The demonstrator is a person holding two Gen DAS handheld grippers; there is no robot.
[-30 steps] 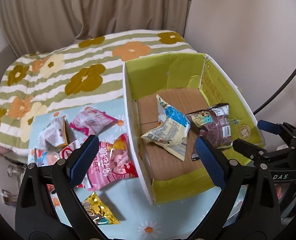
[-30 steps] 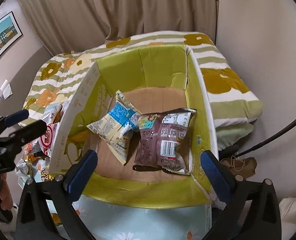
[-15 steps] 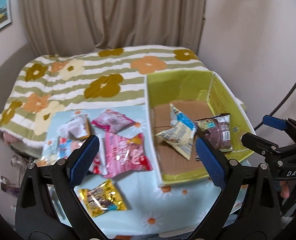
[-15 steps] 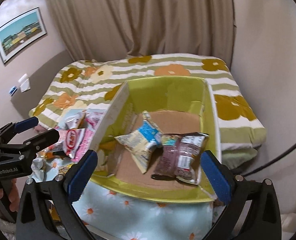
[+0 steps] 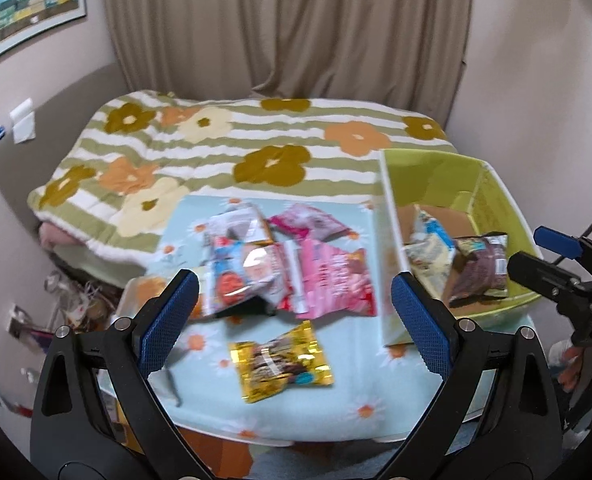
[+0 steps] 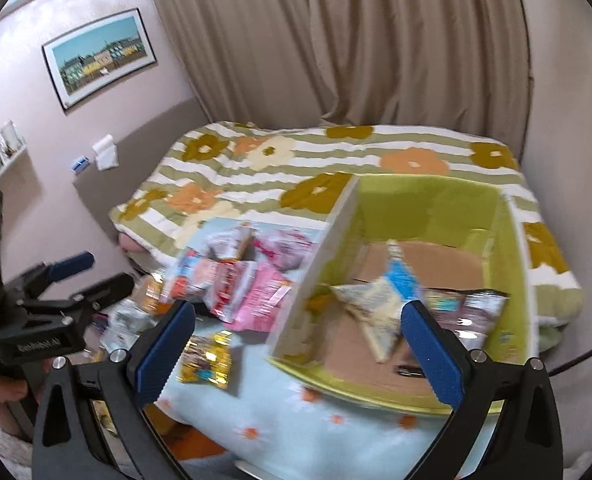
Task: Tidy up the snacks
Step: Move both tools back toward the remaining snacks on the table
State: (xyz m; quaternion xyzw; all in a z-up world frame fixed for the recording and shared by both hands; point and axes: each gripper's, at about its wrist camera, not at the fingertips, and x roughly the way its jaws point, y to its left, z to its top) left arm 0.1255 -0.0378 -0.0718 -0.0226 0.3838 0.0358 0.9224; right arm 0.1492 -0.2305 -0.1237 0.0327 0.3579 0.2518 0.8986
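A green cardboard box (image 5: 492, 184) stands at the right of a light-blue daisy cloth (image 5: 348, 384). In it lie a white-and-blue snack bag (image 5: 432, 256) and a dark purple bag (image 5: 480, 272). Left of the box lie several loose snacks: a big pink bag (image 5: 332, 284), a red-and-white bag (image 5: 243, 276) and a gold bag (image 5: 279, 360) nearest me. My left gripper (image 5: 296, 324) is open and empty, held above the gold bag. My right gripper (image 6: 304, 352) is open and empty, before the box (image 6: 428, 208), and shows at the right of the left wrist view (image 5: 552, 276).
A bed with a green-striped flower blanket (image 5: 255, 140) lies behind the cloth. Beige curtains (image 5: 287, 28) hang at the back. Clutter lies on the floor at the left (image 5: 75, 304). A framed picture (image 6: 99, 56) hangs on the left wall.
Both grippers have pulled back and up from the box, so more of the cloth and bed shows. The left view has swung left over the loose snacks. Both stay open.
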